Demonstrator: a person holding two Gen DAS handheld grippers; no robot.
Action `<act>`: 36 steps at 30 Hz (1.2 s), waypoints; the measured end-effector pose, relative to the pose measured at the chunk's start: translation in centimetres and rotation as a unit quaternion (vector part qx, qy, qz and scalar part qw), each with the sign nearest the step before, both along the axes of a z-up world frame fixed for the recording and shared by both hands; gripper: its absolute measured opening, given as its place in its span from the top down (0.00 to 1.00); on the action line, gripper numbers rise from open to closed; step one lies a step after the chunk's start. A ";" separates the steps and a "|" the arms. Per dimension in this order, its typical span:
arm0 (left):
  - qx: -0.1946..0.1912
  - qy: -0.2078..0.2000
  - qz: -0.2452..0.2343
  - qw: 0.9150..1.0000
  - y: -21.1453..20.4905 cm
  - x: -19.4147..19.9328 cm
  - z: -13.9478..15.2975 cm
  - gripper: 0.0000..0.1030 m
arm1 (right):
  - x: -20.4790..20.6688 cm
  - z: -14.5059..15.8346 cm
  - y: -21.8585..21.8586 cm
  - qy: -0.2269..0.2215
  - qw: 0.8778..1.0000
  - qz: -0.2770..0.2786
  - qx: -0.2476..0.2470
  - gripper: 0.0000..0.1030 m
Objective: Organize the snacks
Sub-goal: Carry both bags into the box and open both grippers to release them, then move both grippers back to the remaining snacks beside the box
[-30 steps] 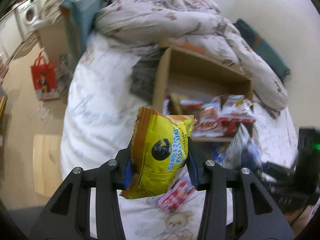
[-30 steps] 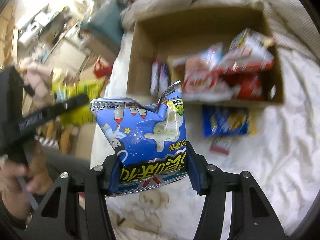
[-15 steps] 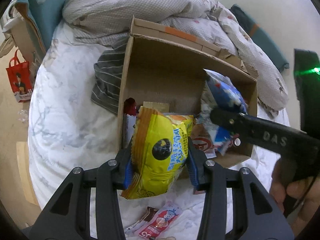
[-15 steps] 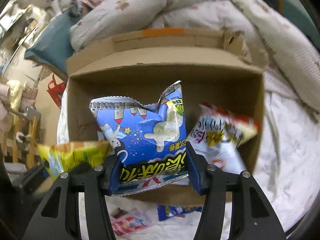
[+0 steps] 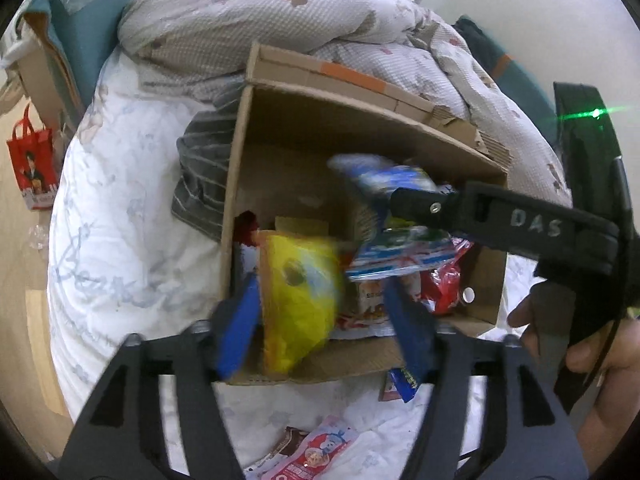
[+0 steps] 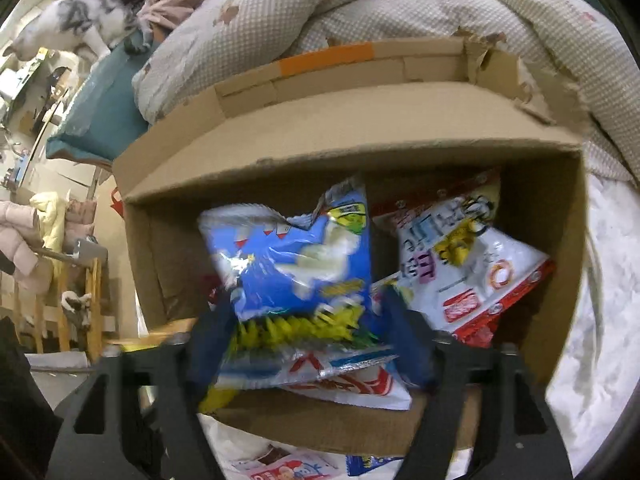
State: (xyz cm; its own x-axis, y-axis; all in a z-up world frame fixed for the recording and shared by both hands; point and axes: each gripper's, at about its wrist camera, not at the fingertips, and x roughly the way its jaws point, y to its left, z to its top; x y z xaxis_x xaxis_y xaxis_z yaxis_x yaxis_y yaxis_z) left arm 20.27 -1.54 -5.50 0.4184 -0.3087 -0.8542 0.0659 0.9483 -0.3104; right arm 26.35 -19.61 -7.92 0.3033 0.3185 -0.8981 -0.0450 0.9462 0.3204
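An open cardboard box point(image 5: 280, 128) lies on the bed and also shows in the right wrist view point(image 6: 360, 136). My left gripper point(image 5: 324, 320) is open over the box's near left; the yellow snack bag point(image 5: 296, 292) is blurred between its spread jaws, falling into the box. My right gripper point(image 6: 308, 344) is open over the box; the blue snack bag point(image 6: 296, 264) is loose between its jaws. In the left wrist view the right gripper point(image 5: 412, 200) reaches in from the right with the blue bag point(image 5: 384, 176) at its tip. Several snack packs point(image 6: 460, 264) lie inside.
Loose snacks lie on the white sheet in front of the box: a pink pack point(image 5: 316, 452) and a blue pack point(image 5: 404, 380). A rumpled quilt point(image 5: 280, 20) is behind the box. A red bag point(image 5: 34, 164) stands on the floor at left.
Both grippers moved forward over the box and opened. The yellow bag and the blue bag have slipped free and are dropping into the box.
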 end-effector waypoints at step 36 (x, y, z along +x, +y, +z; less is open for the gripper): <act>0.109 0.108 -0.077 0.985 1.1 -9.7 -6.4 0.48 | -18.6 -2.9 -10.1 0.042 0.989 -0.069 0.122 0.15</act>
State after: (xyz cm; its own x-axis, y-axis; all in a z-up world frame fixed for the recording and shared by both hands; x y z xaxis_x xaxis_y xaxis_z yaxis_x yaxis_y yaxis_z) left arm 10.57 -0.47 -11.87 0.1812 -0.1535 -0.9714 0.1691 0.9779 -0.1230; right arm 7.71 -29.72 -10.77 0.2871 0.4902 -0.8230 0.1145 0.8354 0.5376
